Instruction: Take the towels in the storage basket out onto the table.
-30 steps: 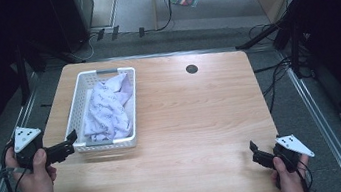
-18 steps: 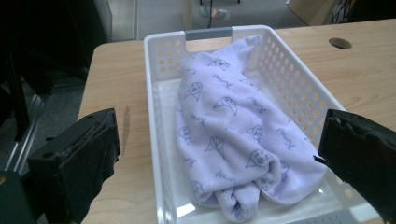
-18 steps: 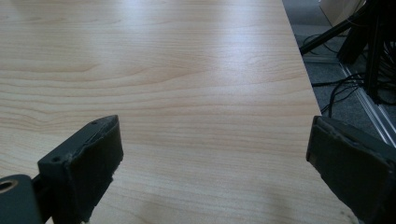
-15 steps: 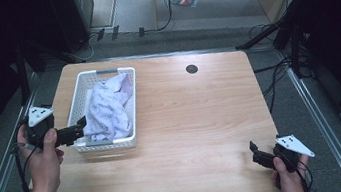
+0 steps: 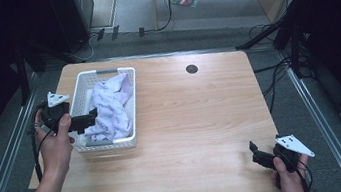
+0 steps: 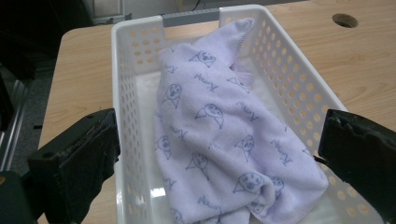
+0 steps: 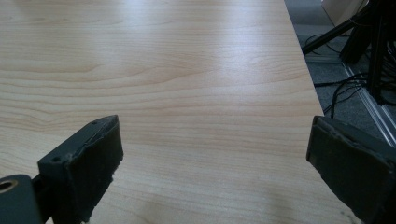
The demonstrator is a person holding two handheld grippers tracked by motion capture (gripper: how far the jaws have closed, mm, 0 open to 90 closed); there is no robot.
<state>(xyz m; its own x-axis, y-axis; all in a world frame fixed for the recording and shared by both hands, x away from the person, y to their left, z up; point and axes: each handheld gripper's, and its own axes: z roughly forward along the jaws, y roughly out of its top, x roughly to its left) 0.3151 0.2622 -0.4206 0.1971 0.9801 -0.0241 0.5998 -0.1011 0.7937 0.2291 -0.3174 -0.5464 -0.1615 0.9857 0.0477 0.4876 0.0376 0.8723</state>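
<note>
A white perforated basket (image 5: pixel 131 103) (image 6: pixel 285 78) stands at the table's left side. Inside it lies a crumpled lilac towel (image 5: pixel 111 106) (image 6: pixel 215 138) printed with small faces. My left gripper (image 5: pixel 89 120) (image 6: pixel 219 163) is open, held over the basket's near left corner, its jaws spread wide on either side of the towel without touching it. My right gripper (image 5: pixel 256 155) (image 7: pixel 212 168) is open too, low over the bare wood near the table's front right corner, with nothing between its jaws.
A round cable hole (image 5: pixel 192 68) (image 6: pixel 345 20) sits in the wooden table top (image 5: pixel 201 117) at the back. Metal rails (image 5: pixel 1 165) run along both sides of the table, and cables (image 5: pixel 276 71) lie on the floor to the right.
My left gripper has risen from the table's left edge and moved forward over the basket's near left corner. The right gripper has stayed still.
</note>
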